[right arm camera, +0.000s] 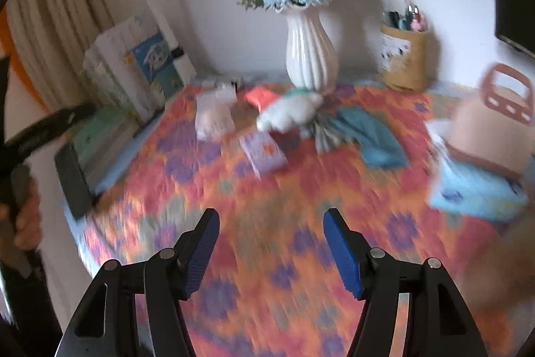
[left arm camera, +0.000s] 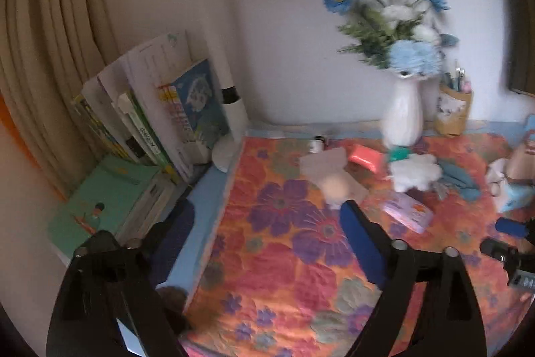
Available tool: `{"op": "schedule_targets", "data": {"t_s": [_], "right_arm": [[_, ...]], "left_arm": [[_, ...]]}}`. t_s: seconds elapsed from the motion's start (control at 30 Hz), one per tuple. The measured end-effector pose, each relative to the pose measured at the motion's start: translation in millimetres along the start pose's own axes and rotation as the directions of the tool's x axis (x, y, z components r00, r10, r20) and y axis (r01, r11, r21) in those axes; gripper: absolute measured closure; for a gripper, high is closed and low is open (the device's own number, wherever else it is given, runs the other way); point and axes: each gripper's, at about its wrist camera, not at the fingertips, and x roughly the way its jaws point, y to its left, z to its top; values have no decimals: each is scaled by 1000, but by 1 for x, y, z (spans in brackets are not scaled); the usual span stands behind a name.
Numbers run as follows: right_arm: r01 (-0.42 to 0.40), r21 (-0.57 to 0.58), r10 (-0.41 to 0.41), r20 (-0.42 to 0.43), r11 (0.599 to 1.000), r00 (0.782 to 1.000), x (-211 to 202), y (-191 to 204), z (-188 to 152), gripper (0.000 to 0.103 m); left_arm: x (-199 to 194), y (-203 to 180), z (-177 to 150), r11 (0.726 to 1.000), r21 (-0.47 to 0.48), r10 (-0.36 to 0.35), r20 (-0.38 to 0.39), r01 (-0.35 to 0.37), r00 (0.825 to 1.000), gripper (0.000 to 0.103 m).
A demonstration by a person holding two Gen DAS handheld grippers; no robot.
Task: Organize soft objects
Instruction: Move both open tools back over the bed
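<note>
We're above the near part of the floral tablecloth, both tools empty. Right gripper: fingers wide apart, nothing between them, pointing at bare cloth short of the clutter. Left gripper: fingers also spread wide, nothing held; it hangs over the table's left edge, one finger over the blue strip beside the book stack. We read this as an approach pose, jaws pre-opened so either one can drop onto a soft item without a pause.

Soft things sit in a loose cluster at the far side, near the foot of the white vase:
- white plush toy, touching or just in front of the vase base
- teal cloth crumpled just right of the toy
- clear bag with something pale inside, left of the toy
- purple packet nearer us, between bag and toy
- red-orange packet behind, by the vase

A cardboard box with a pink handle stands at the right edge, a light-blue pack against its front. Probably the drop-off, but we can't confirm; its inside isn't visible.

Both views are motion-blurred, so the edges of the items are approximate. Nothing looks sorted yet. The toy is close to the vase, so a grab should come from the front to avoid tipping it.
</note>
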Motion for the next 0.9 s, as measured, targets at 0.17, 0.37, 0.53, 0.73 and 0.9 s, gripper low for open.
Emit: {"op": "schedule_targets", "data": {"t_s": [0.17, 0.37, 0.53, 0.73, 0.9], "right_arm": [[67, 34, -67, -7, 997, 998, 65, 4, 17, 40], [171, -11, -171, 20, 985, 985, 88, 6, -1, 40], [235, -14, -234, 64, 972, 970, 84, 7, -2, 17], [245, -11, -244, 49, 969, 968, 85, 6, -1, 17], [243, -1, -243, 43, 970, 969, 87, 5, -1, 17]], "left_arm": [[77, -7, -32, 971, -154, -191, -51, 181, 980, 14], [118, -22, -65, 958, -207, -212, -46, 198, 976, 14], [133, -18, -70, 942, -271, -232, -97, 199, 968, 14], [139, -16, -71, 932, -286, -263, -108, 224, 959, 14], [138, -19, -70, 938, -270, -254, -110, 217, 961, 14]]}}
